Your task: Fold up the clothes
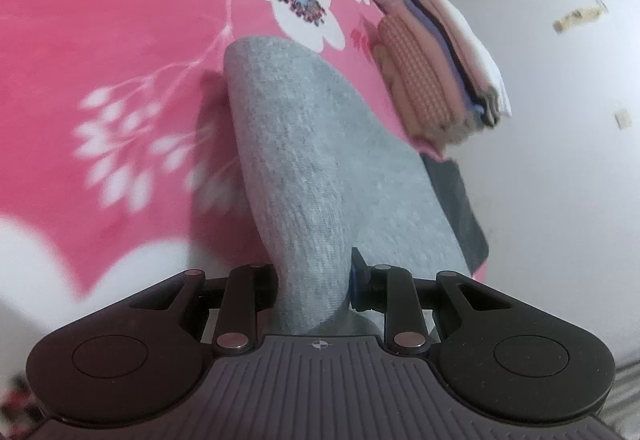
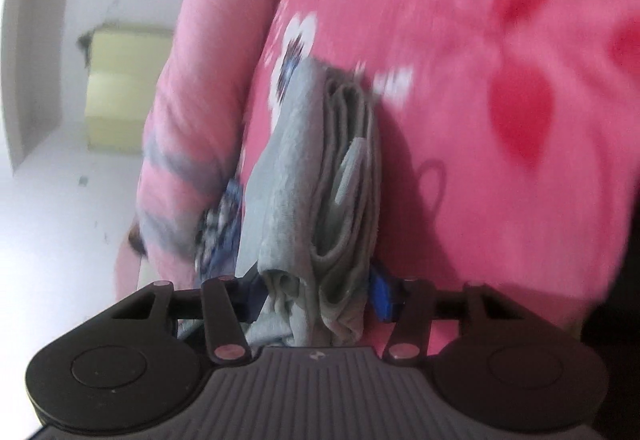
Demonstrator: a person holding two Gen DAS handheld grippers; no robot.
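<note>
Left gripper [image 1: 312,280] clamped narrow on a folded grey knit garment [image 1: 304,144], black fingers pressed against either side of the cloth. Garment raised as a rounded fold above a pink fleece blanket with white flowers and red leaves [image 1: 120,40], reaching away from the gripper toward the blanket's far part. Near the blanket's right edge, a stack of folded clothes [image 1: 440,72]: pink checked cloth lowest, a dark blue layer, white cloth on top. A dark grey piece of fabric [image 1: 460,200] just beside the garment at the edge, white floor [image 1: 560,120] beyond. Right gripper [image 2: 316,296] likewise closed on the same grey garment [image 2: 320,180], seen end-on here as several bunched layers between the fingers, blue pad [image 2: 380,296] against its right side. Blurred view; a pink and grey striped fleece fabric [image 2: 188,100] to the left, pink blanket [image 2: 480,120] to the right.
</note>
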